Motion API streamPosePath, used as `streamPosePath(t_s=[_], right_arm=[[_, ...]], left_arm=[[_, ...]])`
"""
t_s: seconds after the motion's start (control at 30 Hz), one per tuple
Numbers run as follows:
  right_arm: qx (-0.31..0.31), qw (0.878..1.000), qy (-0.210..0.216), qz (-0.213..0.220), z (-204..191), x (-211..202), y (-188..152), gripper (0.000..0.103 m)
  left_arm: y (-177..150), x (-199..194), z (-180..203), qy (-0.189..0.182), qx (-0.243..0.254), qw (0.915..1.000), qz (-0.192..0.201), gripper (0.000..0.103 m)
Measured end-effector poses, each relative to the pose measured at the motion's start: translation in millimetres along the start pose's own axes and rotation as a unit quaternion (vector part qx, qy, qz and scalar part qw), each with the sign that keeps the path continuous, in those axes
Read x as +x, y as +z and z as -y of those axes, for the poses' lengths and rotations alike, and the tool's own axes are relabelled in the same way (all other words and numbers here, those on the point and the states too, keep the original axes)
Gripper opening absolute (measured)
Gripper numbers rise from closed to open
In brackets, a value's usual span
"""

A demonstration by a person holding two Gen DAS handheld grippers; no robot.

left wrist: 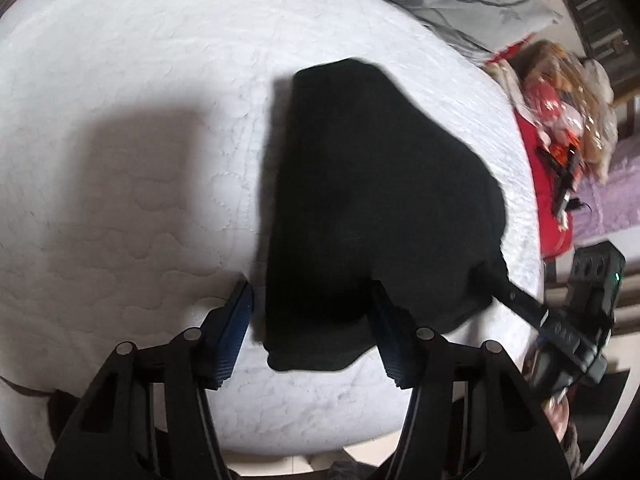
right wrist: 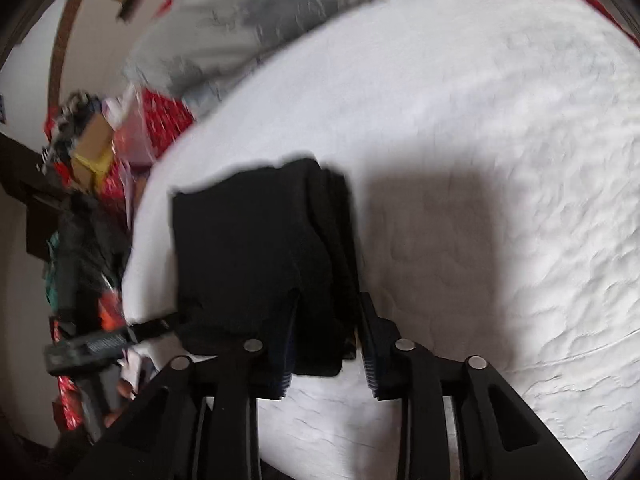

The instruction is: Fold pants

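Observation:
Black pants [left wrist: 360, 200], folded into a thick stack, lie on a white quilted mattress [left wrist: 140, 80]. In the left wrist view my left gripper [left wrist: 312, 316] straddles the stack's near edge. Its left pad stands clear of the cloth and its right pad touches it, so it is open. One finger [left wrist: 520, 304] of the right gripper reaches into the stack's right corner. In the right wrist view the pants [right wrist: 248, 248] fill the gap of my right gripper [right wrist: 326, 344], which is shut on the near layers. A finger [right wrist: 152, 326] of the left gripper touches the stack from the left.
A grey floral quilt [left wrist: 460, 4] lies at the far side of the mattress. Beside the mattress edge sit a red cloth [left wrist: 536, 184], shiny packets [left wrist: 560, 112] and a purple cover [left wrist: 612, 200]. White mattress [right wrist: 500, 140] spreads bare to the right of the pants.

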State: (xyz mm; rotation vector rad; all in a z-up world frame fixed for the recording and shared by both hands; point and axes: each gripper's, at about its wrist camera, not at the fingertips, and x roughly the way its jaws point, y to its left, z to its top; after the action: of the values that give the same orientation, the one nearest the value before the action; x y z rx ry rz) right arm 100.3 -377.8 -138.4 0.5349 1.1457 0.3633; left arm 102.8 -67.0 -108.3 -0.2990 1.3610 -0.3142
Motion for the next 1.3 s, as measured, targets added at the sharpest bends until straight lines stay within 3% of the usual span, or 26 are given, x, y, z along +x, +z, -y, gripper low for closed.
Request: streamPosePath(t_s=[0.1, 0.2, 0.5, 0.6, 0.7, 0.8, 0.9, 1.0, 1.13, 1.3], right_arm=[[0.01, 1.0, 0.025, 0.016, -1, -11, 7, 0.045], [0.009, 0.998, 0.031, 0.051, -5, -23, 22, 0.07], [0.017, 0.999, 0.003, 0.05, -13, 11, 59, 0.07], [0.005, 0.999, 0.007, 0.04, -17, 17, 63, 0.039], [0.005, 0.998, 0.015, 0.054, -10, 11, 65, 0.033], [0.031, 0.999, 0.017, 0.034, 7, 24, 63, 0.037], [0.037, 0.998, 0.017, 0.042, 6, 24, 60, 0.043], [0.031, 0.998, 0.03, 0.04, -1, 14, 56, 0.047], [0.02, 0.998, 0.048, 0.035, -7, 3, 43, 0.062], [-0.001, 0.999, 0.028, 0.026, -13, 6, 20, 0.062]], left_arm=[[9, -28, 3, -0.025, 0.003, 0.9988, 0.043, 0.056], [34, -34, 6, -0.015, 0.003, 0.9978, 0.065, 0.06], [78, 9, 6, 0.011, -0.046, 0.9987, 0.021, 0.059], [83, 16, 4, 0.013, -0.055, 0.9983, 0.012, 0.057], [84, 24, 1, 0.007, -0.048, 0.9987, 0.017, 0.056], [86, 27, 8, 0.022, -0.039, 0.9986, 0.028, 0.057], [81, 17, 8, 0.028, -0.032, 0.9987, 0.029, 0.057], [72, 2, 3, 0.014, -0.033, 0.9985, 0.041, 0.057], [51, -6, -7, -0.007, -0.032, 0.999, 0.031, 0.057], [23, 6, -17, -0.032, -0.041, 0.9986, 0.009, 0.06]])
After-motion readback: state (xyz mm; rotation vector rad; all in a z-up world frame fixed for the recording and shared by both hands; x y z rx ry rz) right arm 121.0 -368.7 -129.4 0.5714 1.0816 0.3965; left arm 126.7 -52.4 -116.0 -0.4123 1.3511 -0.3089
